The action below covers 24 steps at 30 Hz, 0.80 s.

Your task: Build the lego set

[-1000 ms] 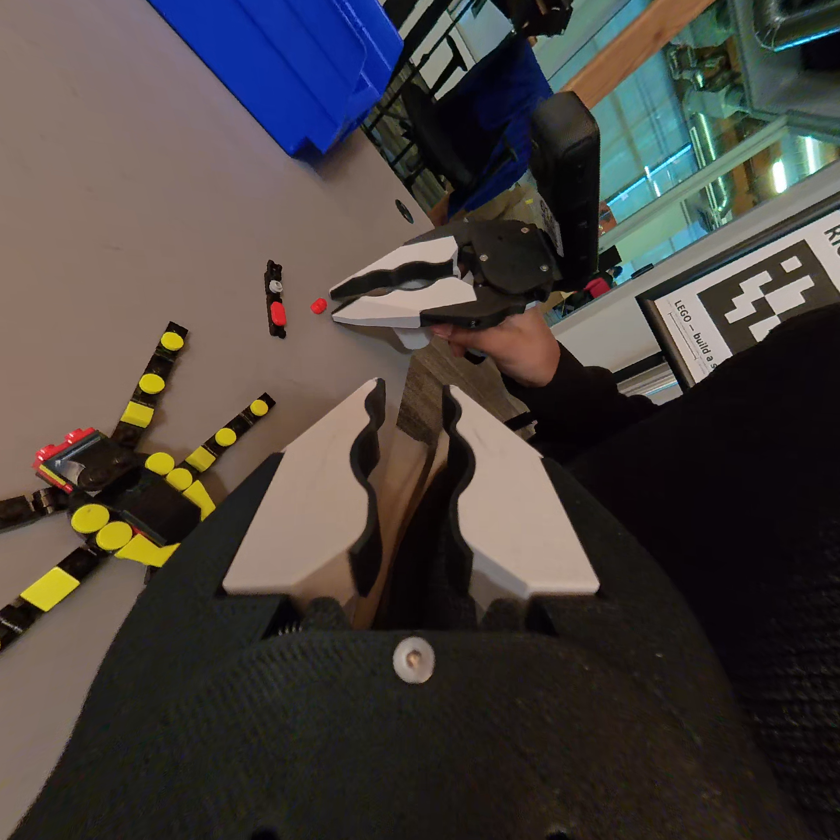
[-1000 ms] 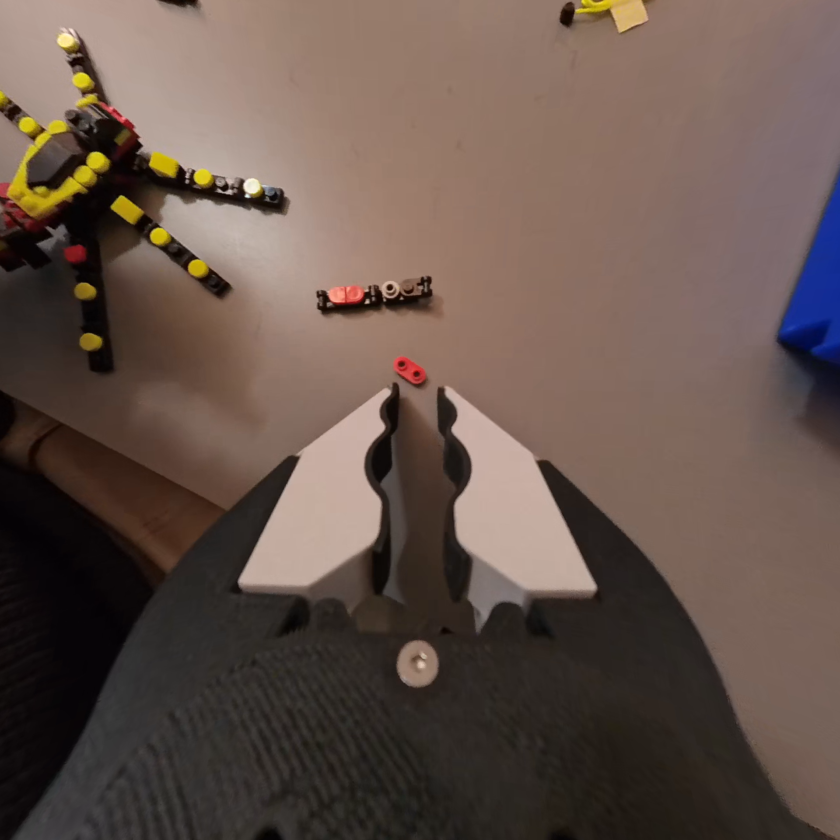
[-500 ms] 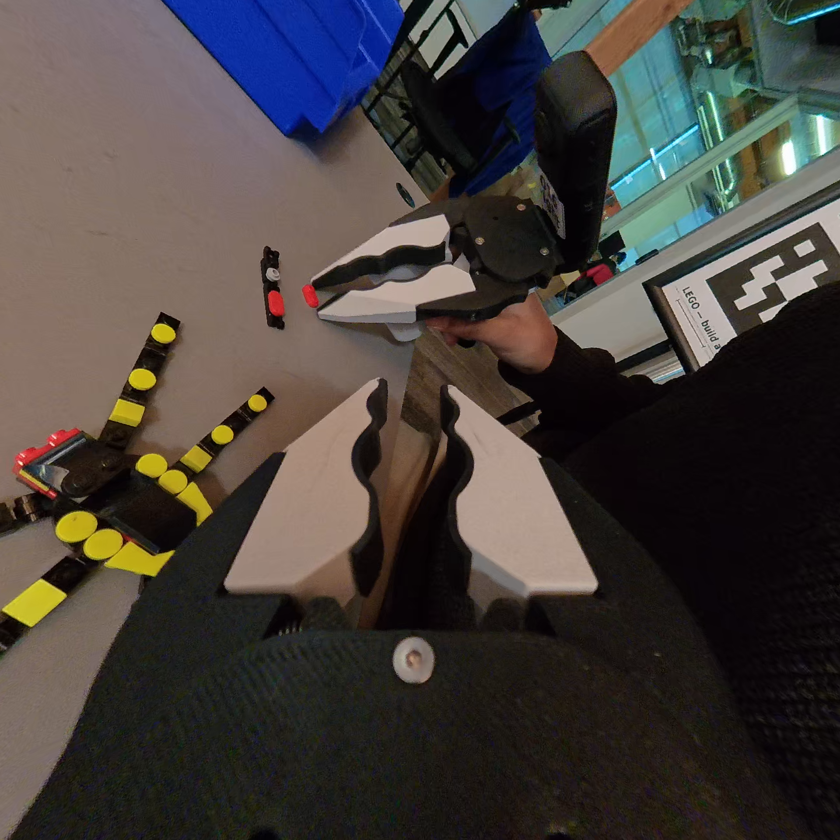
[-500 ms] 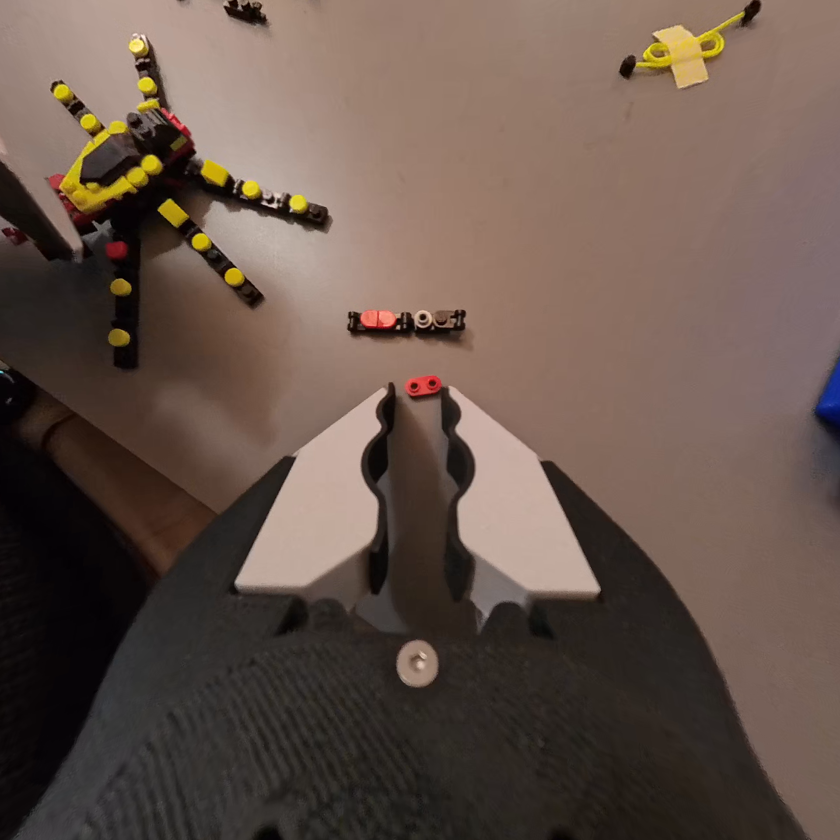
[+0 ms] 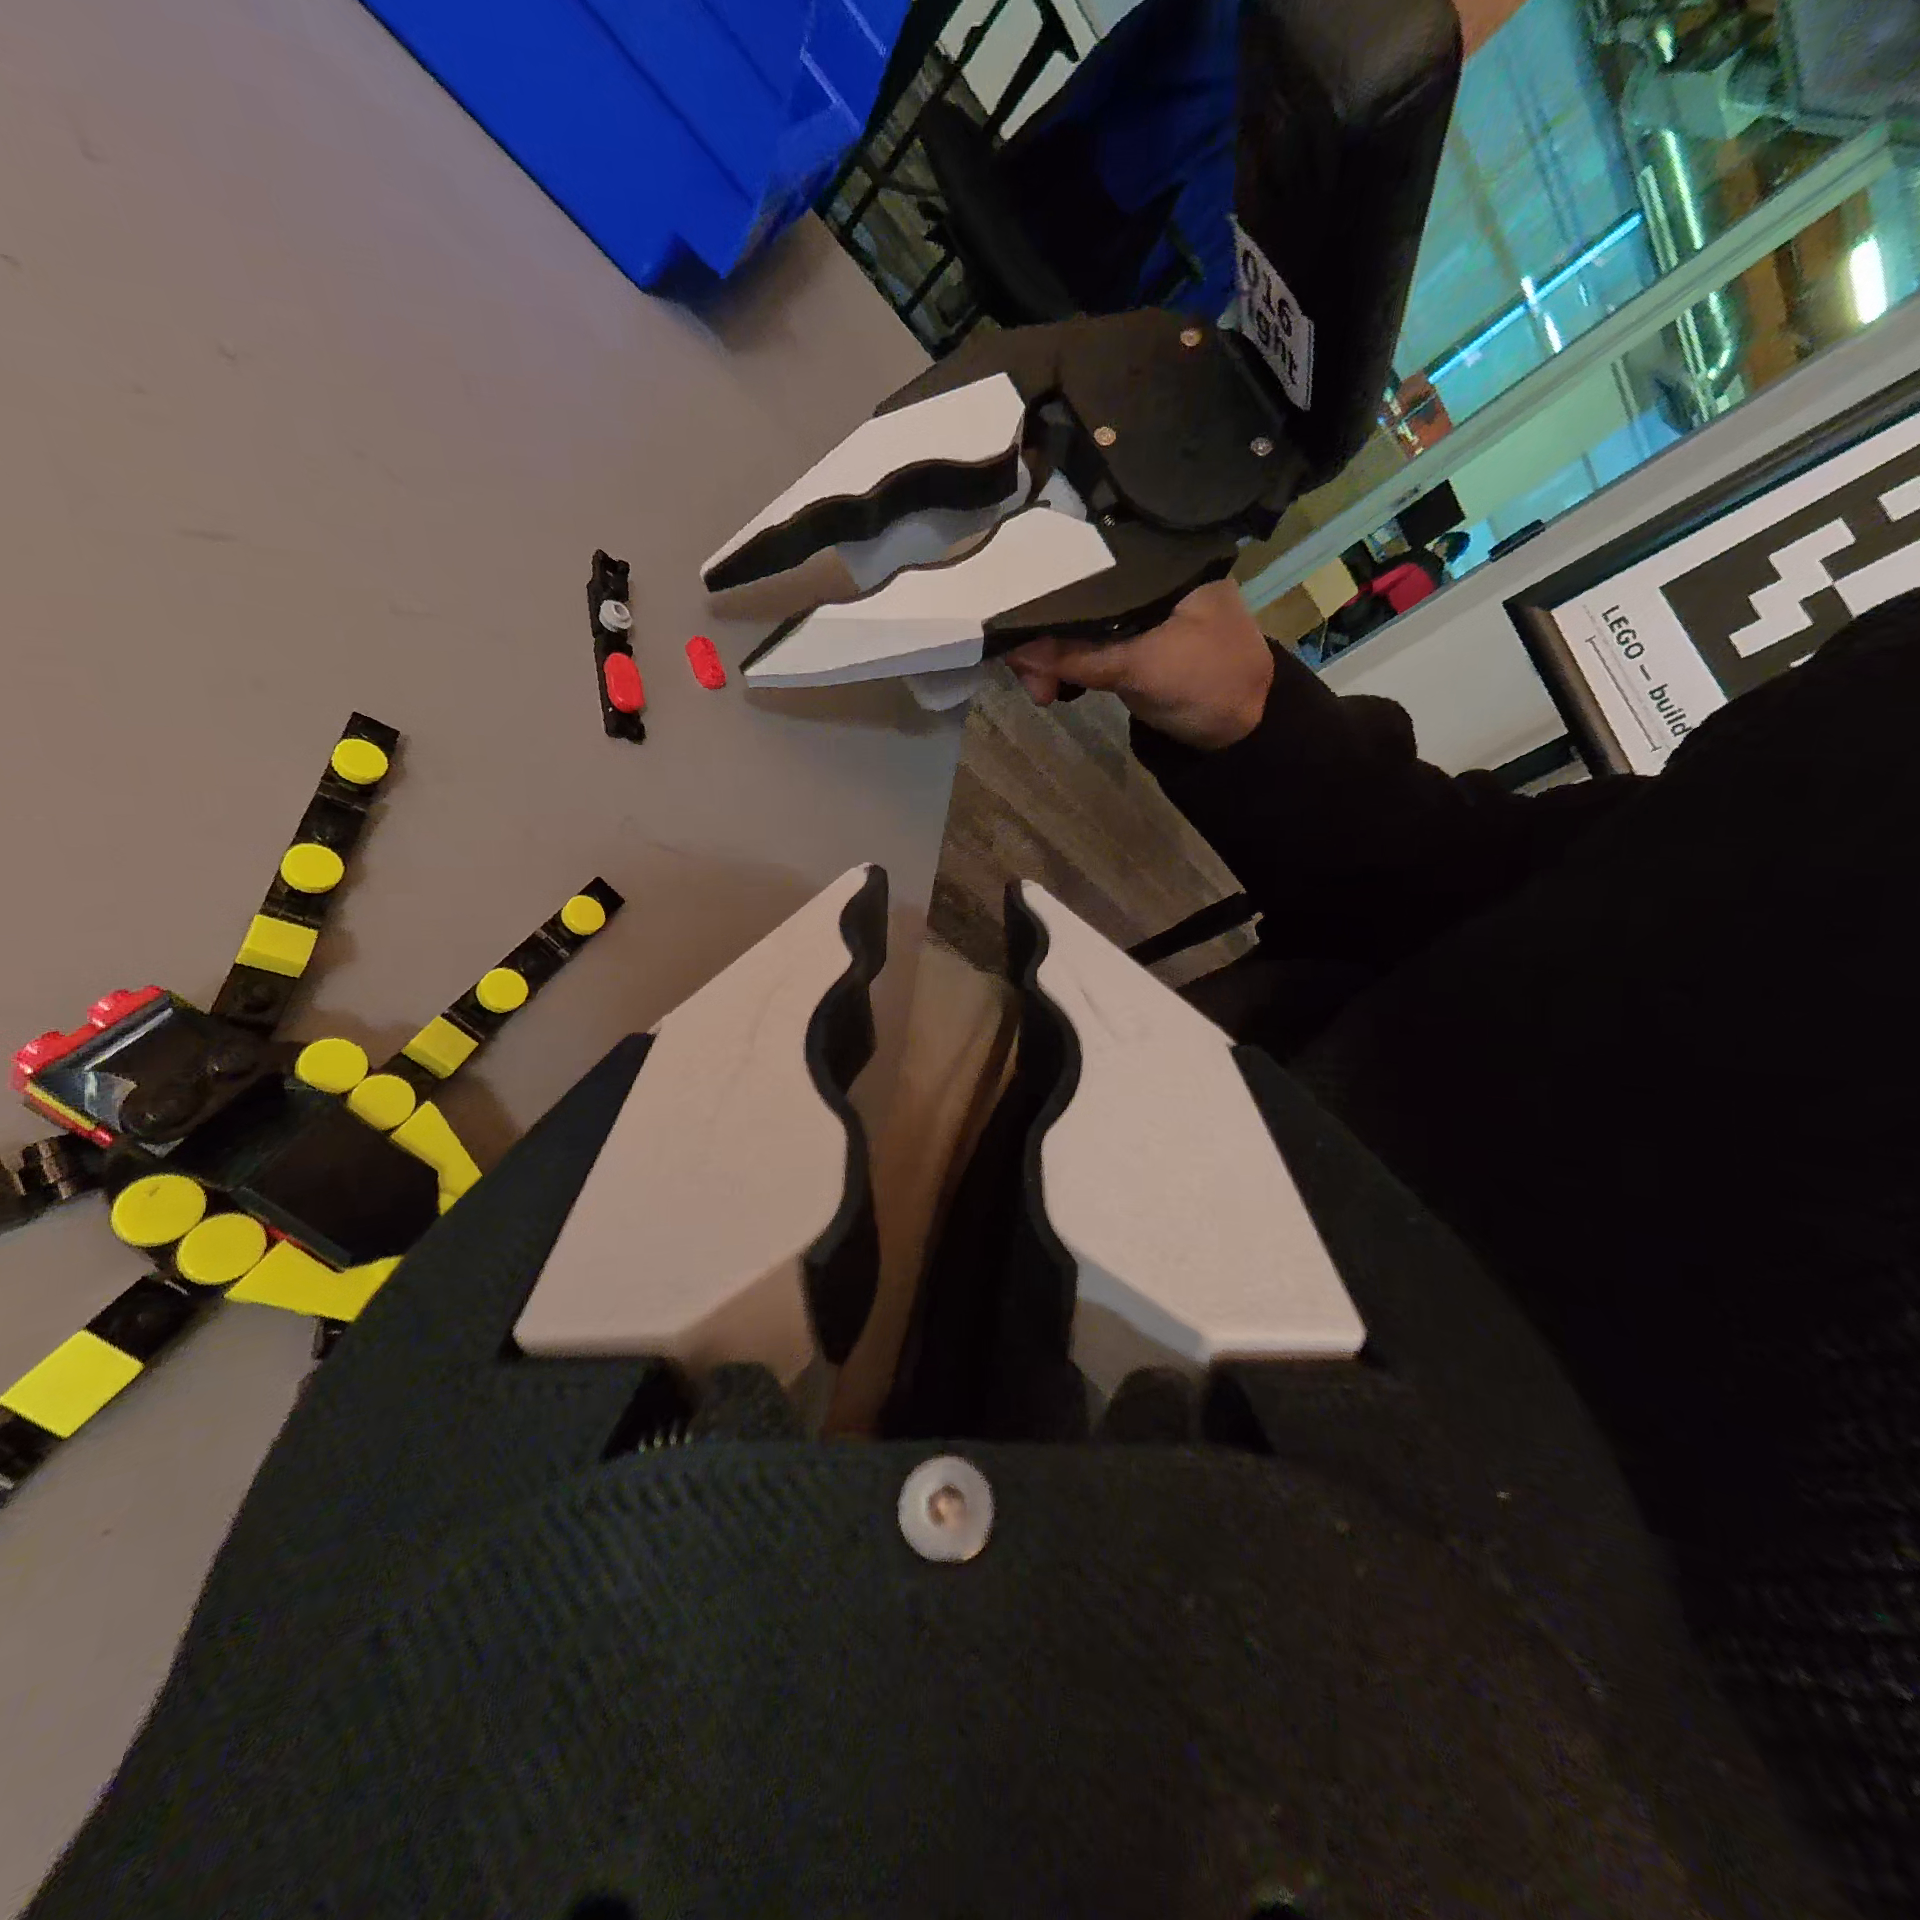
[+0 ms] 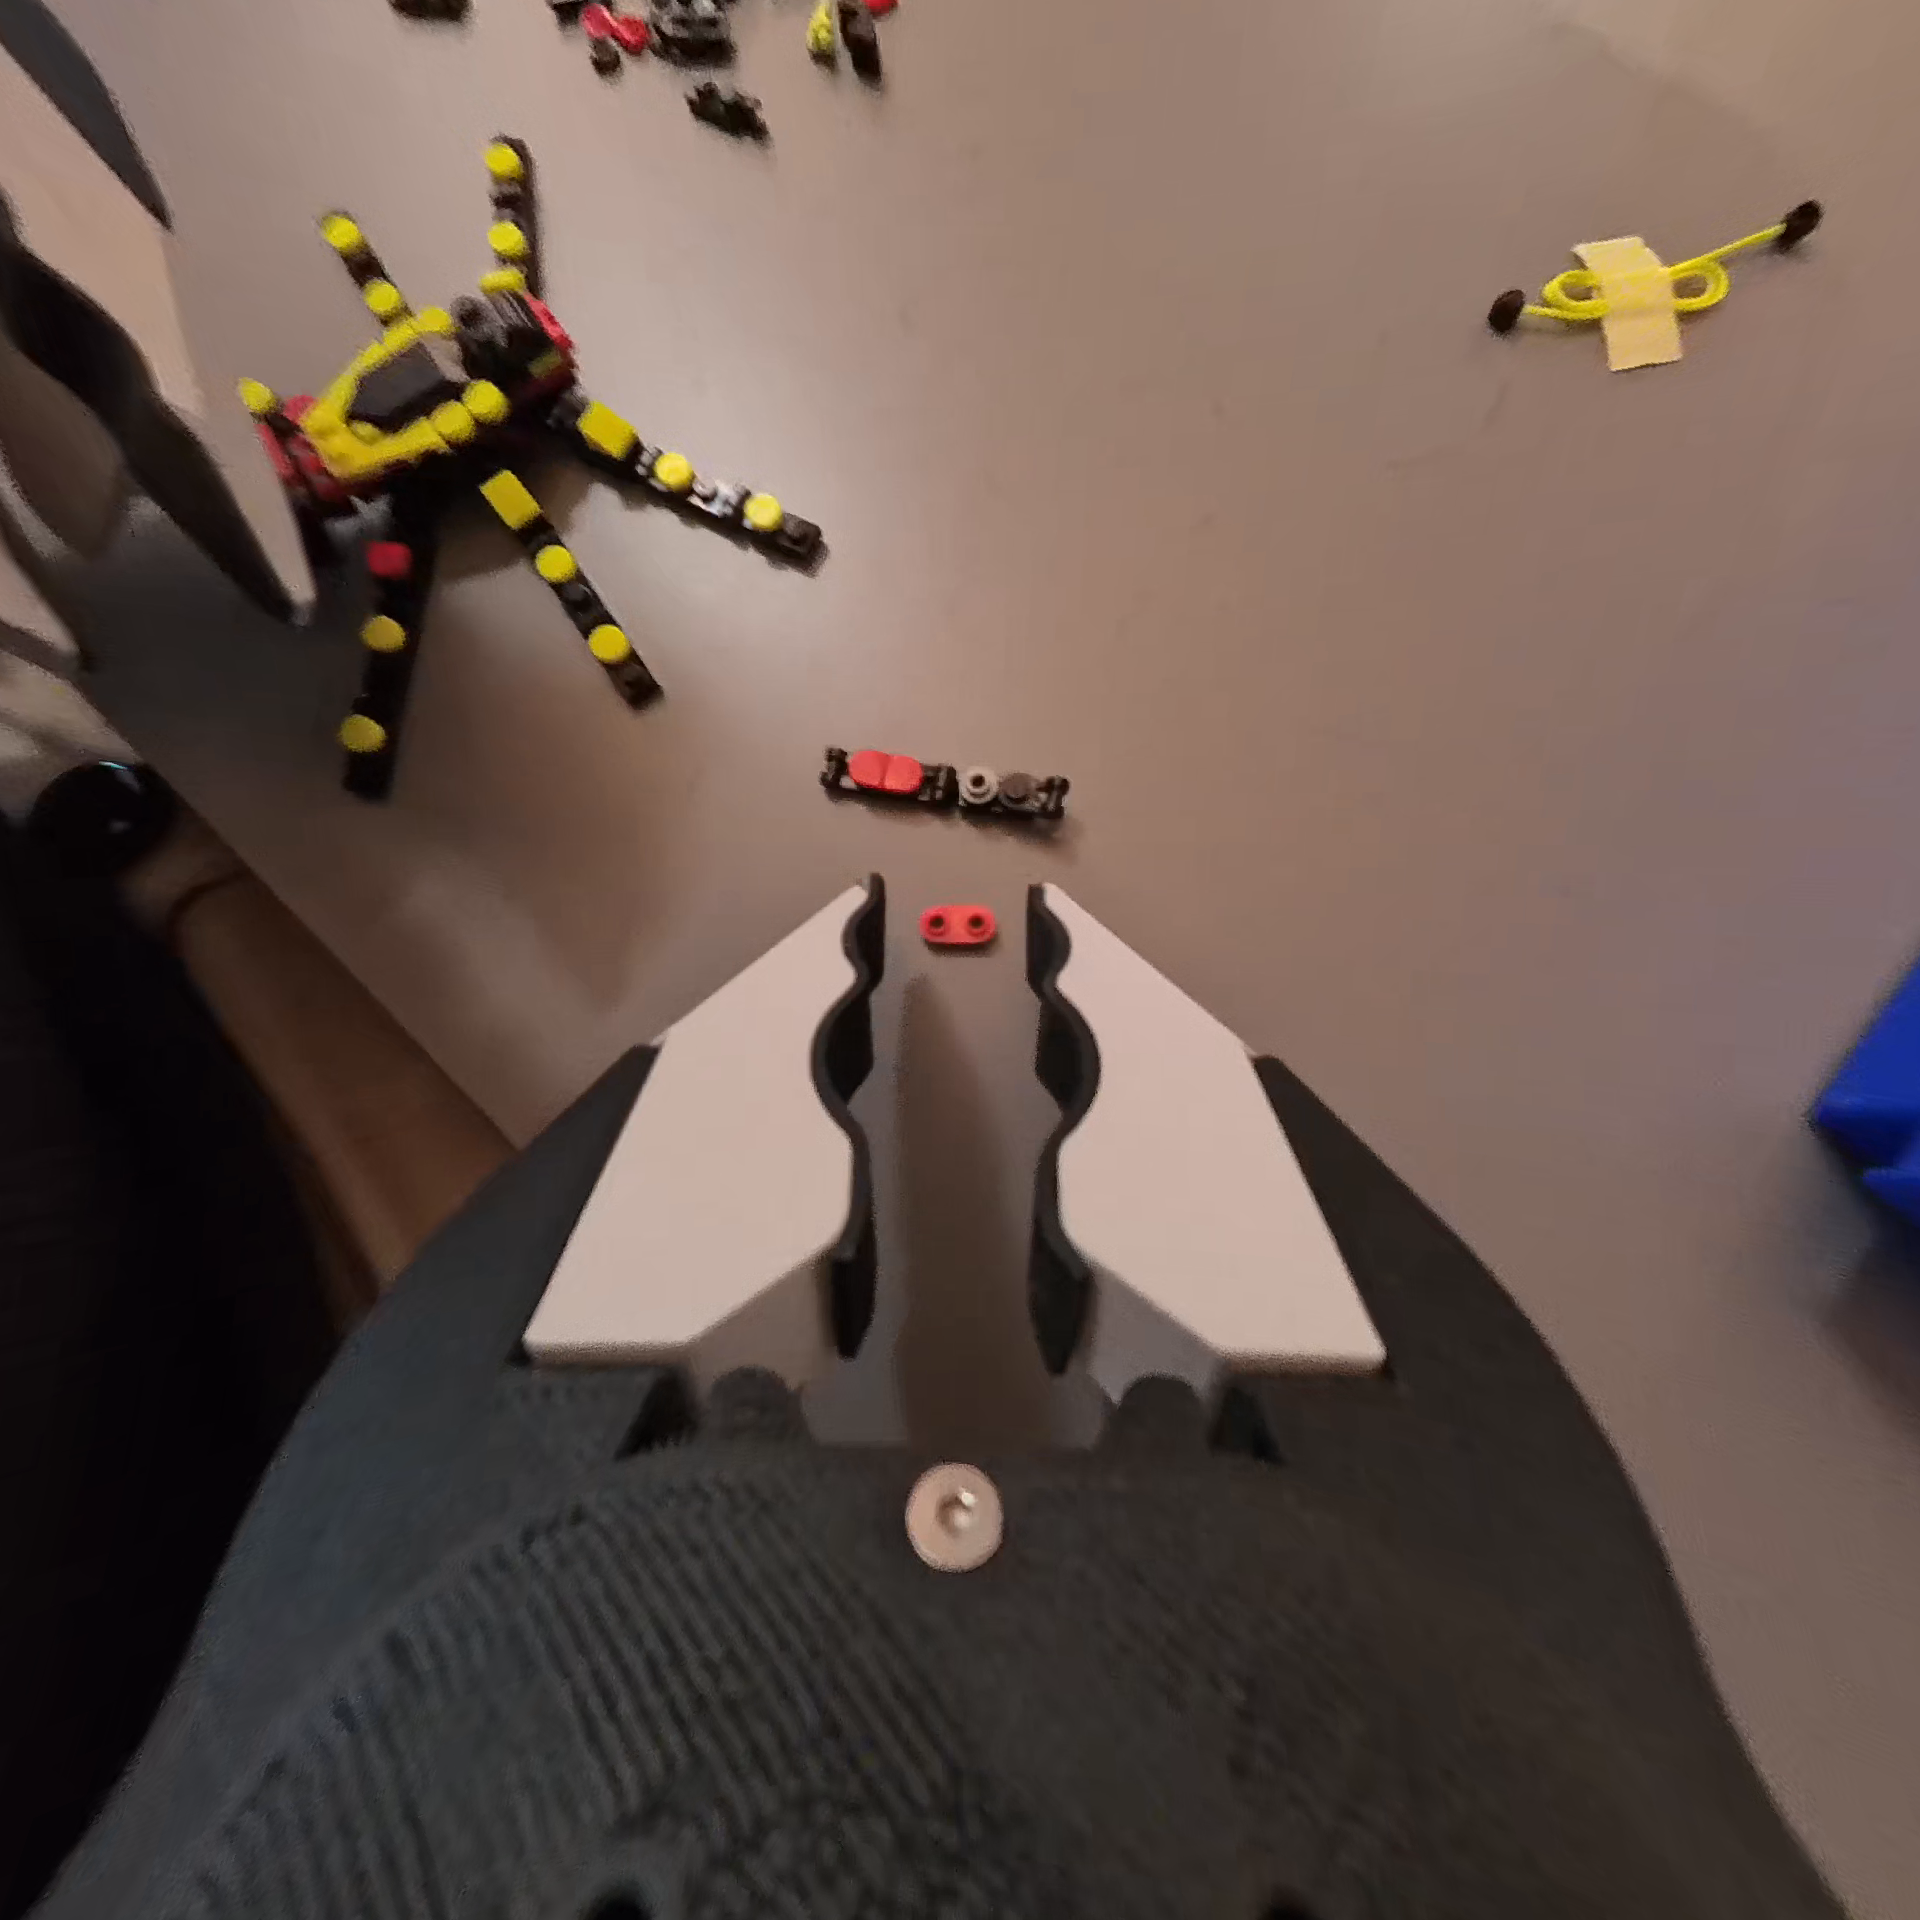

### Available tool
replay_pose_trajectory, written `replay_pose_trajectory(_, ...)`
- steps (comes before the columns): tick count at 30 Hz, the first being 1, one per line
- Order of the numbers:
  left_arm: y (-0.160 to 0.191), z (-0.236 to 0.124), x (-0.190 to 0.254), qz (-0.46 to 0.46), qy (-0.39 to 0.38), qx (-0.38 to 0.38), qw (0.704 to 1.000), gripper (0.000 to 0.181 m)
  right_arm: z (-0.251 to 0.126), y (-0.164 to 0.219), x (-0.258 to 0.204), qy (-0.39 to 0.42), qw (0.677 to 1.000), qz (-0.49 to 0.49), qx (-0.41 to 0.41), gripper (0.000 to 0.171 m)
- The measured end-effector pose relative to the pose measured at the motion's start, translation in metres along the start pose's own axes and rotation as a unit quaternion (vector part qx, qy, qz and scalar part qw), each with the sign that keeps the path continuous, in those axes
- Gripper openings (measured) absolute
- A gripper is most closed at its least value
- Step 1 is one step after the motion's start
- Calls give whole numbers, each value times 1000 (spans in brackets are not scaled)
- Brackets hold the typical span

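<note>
The small red two-hole plate [image 6: 958,927] is seen flat on the grey table [image 6: 1351,644], just ahead of the right gripper [image 6: 954,894], centred on the gap between its spread tips and untouched; its long axis is set across the fingers, so a squeeze is judged to catch its short ends. The black strip with a red tile [image 6: 943,784] is found just beyond; the right gripper is held low, nose down; the left gripper [image 5: 943,902], farther off over the table edge beside the black-and-yellow legged model [image 5: 260,1143], is carried parted and empty.

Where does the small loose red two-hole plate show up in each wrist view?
Left wrist view: small red plate upper left of centre, just off the right tongs tips.
Right wrist view: centre, between the open tips.
Shared landmark: the short black strip beside it.
</note>
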<state>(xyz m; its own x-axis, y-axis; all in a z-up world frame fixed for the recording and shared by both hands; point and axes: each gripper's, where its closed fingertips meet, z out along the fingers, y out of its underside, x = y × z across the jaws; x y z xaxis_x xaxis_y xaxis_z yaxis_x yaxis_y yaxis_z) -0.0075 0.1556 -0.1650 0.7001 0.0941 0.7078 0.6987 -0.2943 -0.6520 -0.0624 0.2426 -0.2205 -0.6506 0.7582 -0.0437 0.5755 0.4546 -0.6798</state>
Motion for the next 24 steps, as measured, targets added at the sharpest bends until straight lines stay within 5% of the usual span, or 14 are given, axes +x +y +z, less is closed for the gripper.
replay_pose_trajectory(24,1,2,2,-12,13,-3,1000,20,8,7,-1,11,999,-18,-24,14)
